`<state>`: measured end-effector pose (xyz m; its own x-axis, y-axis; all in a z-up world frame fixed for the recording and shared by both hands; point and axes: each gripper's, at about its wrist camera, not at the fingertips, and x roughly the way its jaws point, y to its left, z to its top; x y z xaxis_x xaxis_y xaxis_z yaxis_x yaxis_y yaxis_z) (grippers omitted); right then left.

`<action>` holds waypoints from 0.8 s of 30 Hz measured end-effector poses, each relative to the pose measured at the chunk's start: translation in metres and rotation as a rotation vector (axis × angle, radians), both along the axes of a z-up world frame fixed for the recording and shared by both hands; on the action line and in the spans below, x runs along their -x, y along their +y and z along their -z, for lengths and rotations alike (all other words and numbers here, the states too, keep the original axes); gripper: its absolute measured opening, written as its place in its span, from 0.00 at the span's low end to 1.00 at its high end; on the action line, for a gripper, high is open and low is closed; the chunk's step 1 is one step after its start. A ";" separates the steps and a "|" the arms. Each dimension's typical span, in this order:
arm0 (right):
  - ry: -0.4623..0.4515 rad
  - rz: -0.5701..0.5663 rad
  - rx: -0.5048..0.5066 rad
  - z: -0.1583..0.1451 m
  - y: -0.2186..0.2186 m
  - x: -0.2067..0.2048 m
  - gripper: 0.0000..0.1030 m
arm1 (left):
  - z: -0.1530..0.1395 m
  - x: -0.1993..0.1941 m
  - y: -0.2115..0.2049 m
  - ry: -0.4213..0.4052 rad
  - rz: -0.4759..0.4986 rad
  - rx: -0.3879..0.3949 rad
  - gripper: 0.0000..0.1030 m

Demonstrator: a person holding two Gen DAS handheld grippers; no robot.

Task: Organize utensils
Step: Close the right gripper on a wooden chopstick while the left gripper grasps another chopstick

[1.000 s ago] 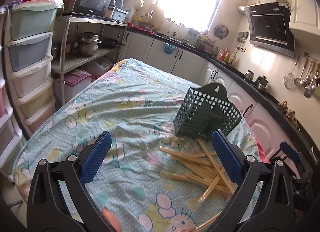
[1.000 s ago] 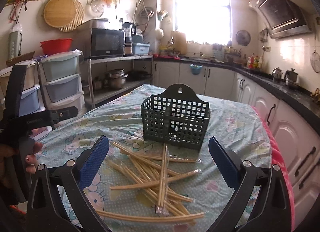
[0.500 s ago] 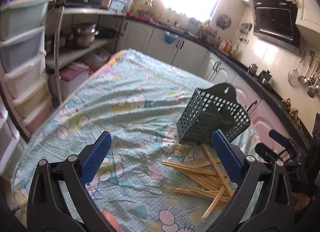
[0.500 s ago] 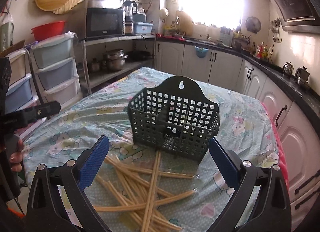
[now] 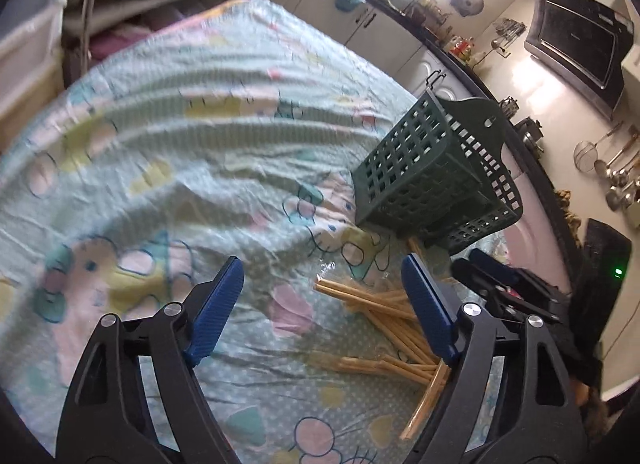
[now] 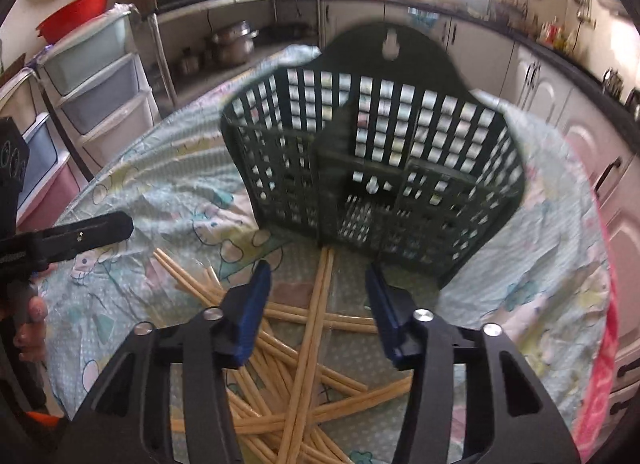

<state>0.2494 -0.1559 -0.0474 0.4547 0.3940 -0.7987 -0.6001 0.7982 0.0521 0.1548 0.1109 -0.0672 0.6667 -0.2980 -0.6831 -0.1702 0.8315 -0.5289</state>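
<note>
A dark green basket (image 6: 372,168) was seen standing on the cloth-covered surface (image 5: 168,152), with chopsticks (image 6: 304,348) scattered loose in front of it. The right hand-held gripper (image 6: 318,304) was held just above the pile, its jaws apart but just narrowed, with chopsticks lying below the gap and nothing pressed by the pads. The left hand-held gripper (image 5: 322,308) was held beside the pile, jaws wide though likewise just narrowed, nothing gripped.
</note>
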 end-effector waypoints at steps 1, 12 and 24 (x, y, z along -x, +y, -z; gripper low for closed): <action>0.019 0.005 0.002 0.004 0.002 -0.004 0.39 | 0.004 -0.002 -0.001 0.006 0.009 0.019 0.68; 0.146 0.029 0.027 0.040 0.016 -0.031 0.25 | 0.026 -0.015 -0.009 0.048 0.021 0.112 0.52; 0.145 0.011 0.032 0.036 0.008 -0.026 0.12 | 0.023 -0.018 -0.020 0.015 0.059 0.117 0.13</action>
